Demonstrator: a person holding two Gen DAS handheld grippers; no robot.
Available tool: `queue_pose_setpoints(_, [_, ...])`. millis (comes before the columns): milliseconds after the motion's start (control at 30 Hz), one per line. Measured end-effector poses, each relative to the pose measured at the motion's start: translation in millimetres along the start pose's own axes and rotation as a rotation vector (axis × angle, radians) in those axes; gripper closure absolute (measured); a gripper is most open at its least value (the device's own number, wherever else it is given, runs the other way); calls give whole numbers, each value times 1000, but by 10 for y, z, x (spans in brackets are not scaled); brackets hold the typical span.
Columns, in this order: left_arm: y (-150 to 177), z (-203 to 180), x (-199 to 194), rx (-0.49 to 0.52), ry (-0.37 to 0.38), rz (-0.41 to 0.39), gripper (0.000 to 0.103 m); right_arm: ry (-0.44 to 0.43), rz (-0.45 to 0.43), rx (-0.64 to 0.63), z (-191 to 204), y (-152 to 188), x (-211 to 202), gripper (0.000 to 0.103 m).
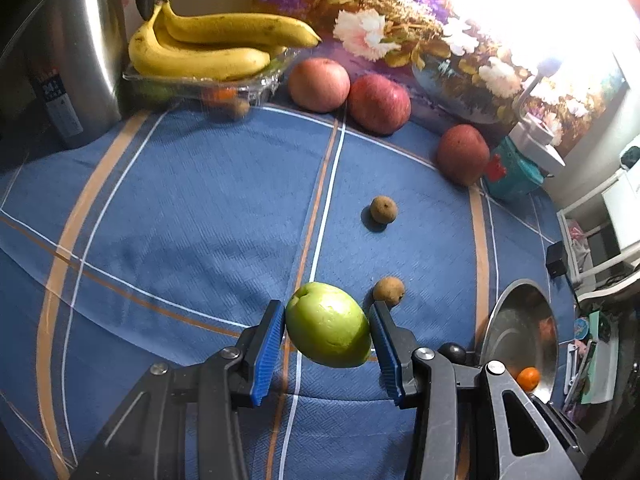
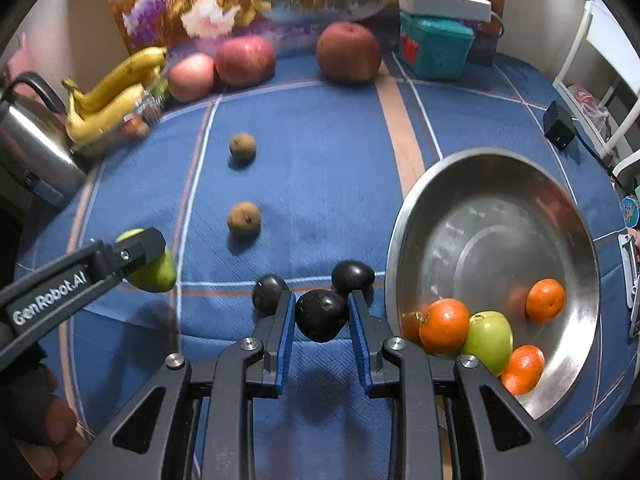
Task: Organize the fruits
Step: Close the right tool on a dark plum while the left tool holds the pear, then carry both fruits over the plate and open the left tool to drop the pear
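**Operator:** What is the state of each set of fingers, and what is the risk?

**Technician:** The right gripper [image 2: 322, 316] pinches a dark plum [image 2: 321, 314] between ribbed blue pads. The skin looks smooth and glossy and the body rounded, so the contact patches are small; a tilt toward the steel bowl [image 2: 560, 208] at 3 o'clock could let it roll out. The left gripper [image 1: 328, 326] pinches a green fruit [image 1: 328, 324] by its waxy, oval flanks. The same hazard applies, and too hard a squeeze may bruise it.

**Operator:** And beyond the fingers?

**Technician:** Two more plums [image 2: 352, 276] sit just behind the right fingers at 12 o'clock; a low sweep could knock them along the woven blue cloth on the tabletop [image 2: 320, 160]. The bowl is polished and curved and holds three oranges [image 2: 444, 326] and another green fruit [image 2: 490, 340]; a dropped plum could strike them or skid. Two rough brown fruits [image 1: 384, 210] lie loose further out. Red apples [image 1: 378, 104] and bananas [image 1: 208, 56] line the far edge.
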State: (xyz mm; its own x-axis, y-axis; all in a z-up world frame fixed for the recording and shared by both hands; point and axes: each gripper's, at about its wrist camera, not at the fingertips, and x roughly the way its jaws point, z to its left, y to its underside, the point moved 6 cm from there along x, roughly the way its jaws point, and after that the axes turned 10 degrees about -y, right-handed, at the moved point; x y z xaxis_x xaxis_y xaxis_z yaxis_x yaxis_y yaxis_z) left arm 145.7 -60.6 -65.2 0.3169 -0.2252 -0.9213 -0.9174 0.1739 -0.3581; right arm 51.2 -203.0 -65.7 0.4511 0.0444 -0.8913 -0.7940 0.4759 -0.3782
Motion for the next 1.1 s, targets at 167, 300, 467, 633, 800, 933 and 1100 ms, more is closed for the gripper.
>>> queue_pose_setpoints(167, [-29, -17, -16, -6, 4, -4, 56, -5, -28, 11, -12, -64, -157, 75])
queue_pose_setpoints(300, [-22, -24, -37, -4, 11, -3, 56, 3, -31, 19, -52, -104, -161, 75])
queue_pose_setpoints(467, [-25, -79, -26, 15, -5, -5, 56, 8, -40, 37, -153, -161, -180, 75])
queue_pose_setpoints(633, [-3, -158, 25, 36, -25, 4, 56, 17, -45, 62, -296, -202, -204, 75])
queue_pose_setpoints(800, [14, -388, 50, 91, -27, 5, 56, 18, -54, 107, -471, -244, -228, 75])
queue_pose_setpoints(933, [52, -600, 52, 136, -24, 2, 56, 32, -55, 139, -635, -265, -237, 75])
queue_pose_setpoints(1100, [125, -893, 62, 209, -30, -3, 56, 62, -65, 181, -862, -283, -283, 75])
